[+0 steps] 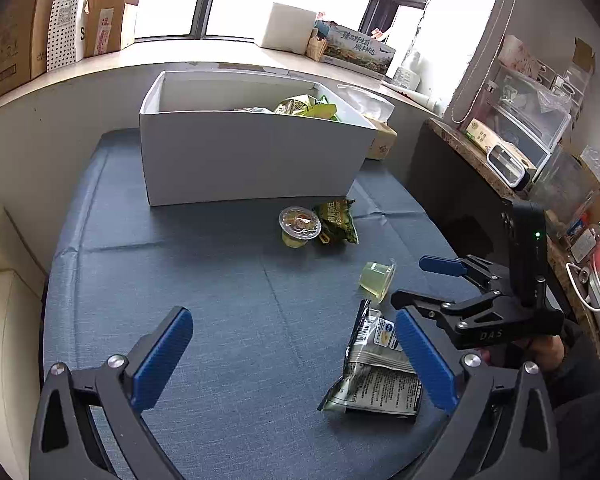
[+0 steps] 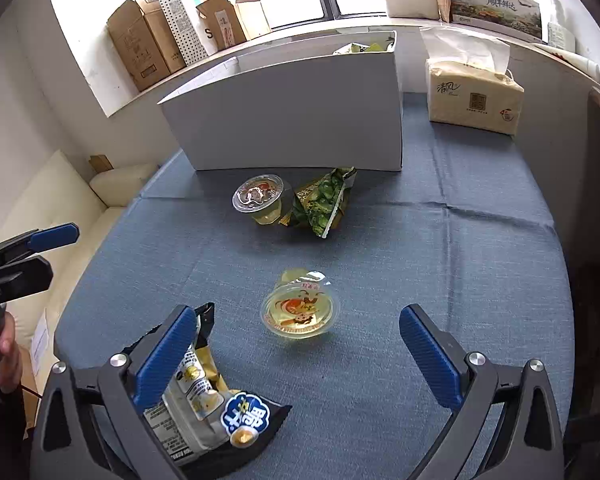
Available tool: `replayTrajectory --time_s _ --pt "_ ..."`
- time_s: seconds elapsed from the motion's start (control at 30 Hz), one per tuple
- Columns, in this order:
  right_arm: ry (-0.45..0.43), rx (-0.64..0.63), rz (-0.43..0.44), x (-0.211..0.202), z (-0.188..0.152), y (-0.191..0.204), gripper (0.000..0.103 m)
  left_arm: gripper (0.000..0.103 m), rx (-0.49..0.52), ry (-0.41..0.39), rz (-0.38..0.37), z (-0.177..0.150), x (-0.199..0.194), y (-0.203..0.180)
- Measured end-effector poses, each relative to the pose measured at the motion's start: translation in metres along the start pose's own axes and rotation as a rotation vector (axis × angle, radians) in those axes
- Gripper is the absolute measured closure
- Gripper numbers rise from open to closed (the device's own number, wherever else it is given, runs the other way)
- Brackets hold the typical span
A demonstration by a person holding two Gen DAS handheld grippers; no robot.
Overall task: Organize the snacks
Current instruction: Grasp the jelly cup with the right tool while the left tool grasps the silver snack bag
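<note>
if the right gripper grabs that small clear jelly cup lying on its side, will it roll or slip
The small clear jelly cup probably rolls when nudged, since it lies tipped on the blue cloth. Its smooth plastic wall looks slippery, and thin enough to dent under a hard squeeze.

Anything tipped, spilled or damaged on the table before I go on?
Nothing spilled or torn that I can see. Both jelly cups lie tipped on their sides: the near jelly cup alone mid-cloth, the far jelly cup touching the green snack bag by the white box. Both look sealed.
</note>
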State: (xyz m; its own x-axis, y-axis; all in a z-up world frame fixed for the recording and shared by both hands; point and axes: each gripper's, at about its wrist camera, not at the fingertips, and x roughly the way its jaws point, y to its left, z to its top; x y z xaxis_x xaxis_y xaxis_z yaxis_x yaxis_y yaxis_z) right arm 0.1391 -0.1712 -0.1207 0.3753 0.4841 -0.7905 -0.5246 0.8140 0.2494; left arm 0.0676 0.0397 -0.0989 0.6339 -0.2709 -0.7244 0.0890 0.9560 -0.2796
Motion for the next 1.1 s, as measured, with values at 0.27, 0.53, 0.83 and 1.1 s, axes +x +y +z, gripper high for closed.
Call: replayTrajectory --time_s 0.27,0.53,0.83,1.1 --pt "0.029 0.003 -0.005 0.023 0.004 -0.003 0.000 0.000 0.038 0.019 0.022 -0.007 0.002 -0.005" --pt "0.026 0.013 0.013 0.029 0.006 -0.006 0.034 0.000 0.117 0.057 0.036 -0.014 0.015 -0.024" --pt "0.001 0.040 0.062 0.015 0.004 -0.012 0.052 0.000 0.239 0.129 -0.016 -0.024 0.030 -0.054" --pt "-0.026 0.059 0.058 -0.007 -0.003 -0.020 0.052 0.000 0.351 0.244 -0.087 -0.042 0.067 -0.100"
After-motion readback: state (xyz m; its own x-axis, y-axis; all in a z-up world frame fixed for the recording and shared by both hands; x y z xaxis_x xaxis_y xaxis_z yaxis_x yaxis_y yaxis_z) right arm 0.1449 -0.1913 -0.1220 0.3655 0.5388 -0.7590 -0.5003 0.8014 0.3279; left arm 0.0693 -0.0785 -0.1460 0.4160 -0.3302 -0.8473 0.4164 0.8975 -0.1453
